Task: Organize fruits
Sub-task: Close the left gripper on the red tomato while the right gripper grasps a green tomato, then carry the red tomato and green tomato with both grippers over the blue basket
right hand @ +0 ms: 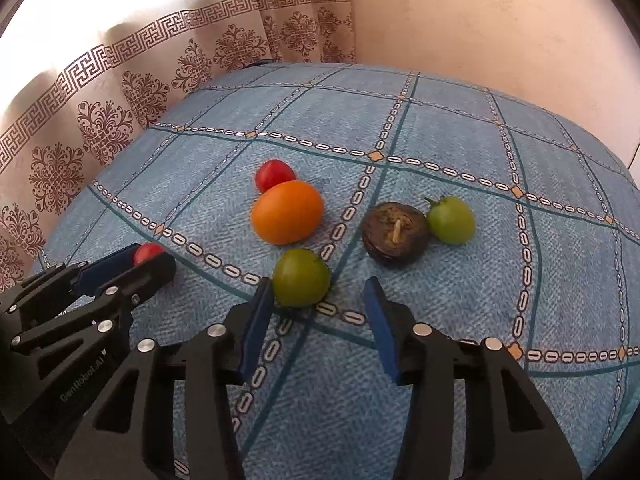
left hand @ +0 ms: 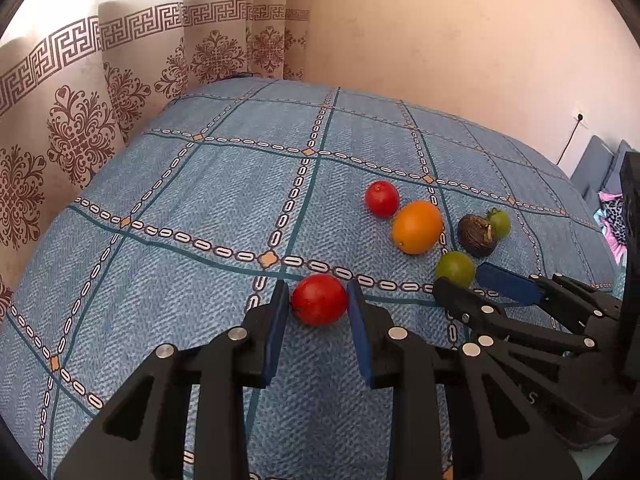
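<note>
My left gripper (left hand: 319, 300) has its blue pads on both sides of a red tomato (left hand: 319, 299) that rests on the blue cloth; they look shut on it. It also shows in the right wrist view (right hand: 145, 253). My right gripper (right hand: 318, 296) is open, its left pad beside a green tomato (right hand: 301, 278), also seen in the left wrist view (left hand: 455, 268). Farther off lie an orange fruit (right hand: 287, 212), a second red tomato (right hand: 274, 174), a dark brown fruit (right hand: 396, 234) and a second green tomato (right hand: 451, 220).
The fruits lie on a blue patterned cloth (left hand: 200, 184) covering a rounded surface. A patterned curtain (left hand: 80, 100) hangs at the left and back, a plain wall (left hand: 460, 40) at the right. A grey sofa (left hand: 596, 164) shows at the far right.
</note>
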`<state>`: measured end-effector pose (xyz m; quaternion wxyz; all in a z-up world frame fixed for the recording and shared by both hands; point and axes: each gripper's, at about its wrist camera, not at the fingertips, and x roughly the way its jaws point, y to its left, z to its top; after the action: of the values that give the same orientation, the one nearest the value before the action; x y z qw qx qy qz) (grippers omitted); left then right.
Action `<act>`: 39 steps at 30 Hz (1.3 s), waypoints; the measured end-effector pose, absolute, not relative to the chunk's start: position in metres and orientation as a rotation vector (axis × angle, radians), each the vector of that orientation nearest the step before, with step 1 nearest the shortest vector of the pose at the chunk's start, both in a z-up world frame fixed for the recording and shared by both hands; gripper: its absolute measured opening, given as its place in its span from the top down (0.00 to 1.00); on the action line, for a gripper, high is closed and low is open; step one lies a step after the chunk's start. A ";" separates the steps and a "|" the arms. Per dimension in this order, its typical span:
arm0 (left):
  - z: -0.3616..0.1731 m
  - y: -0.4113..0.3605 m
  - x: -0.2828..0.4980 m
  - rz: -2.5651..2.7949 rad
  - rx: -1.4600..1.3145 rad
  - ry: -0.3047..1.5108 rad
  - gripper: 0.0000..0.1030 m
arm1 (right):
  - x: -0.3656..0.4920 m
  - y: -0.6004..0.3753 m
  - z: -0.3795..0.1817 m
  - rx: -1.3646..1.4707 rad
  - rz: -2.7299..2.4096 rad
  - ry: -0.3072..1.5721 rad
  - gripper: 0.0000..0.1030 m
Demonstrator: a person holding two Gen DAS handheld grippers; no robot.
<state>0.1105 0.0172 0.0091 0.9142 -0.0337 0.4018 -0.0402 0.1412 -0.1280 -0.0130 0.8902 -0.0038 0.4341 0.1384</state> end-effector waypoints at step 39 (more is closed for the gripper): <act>0.025 -0.002 0.087 -0.146 -0.003 0.746 0.71 | 0.082 -0.172 0.028 0.134 0.217 0.790 0.72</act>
<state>0.0869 -0.0024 0.0252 0.9286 -0.0015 0.3641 -0.0713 0.0816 -0.1718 0.0277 0.9151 0.0650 0.3837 0.1055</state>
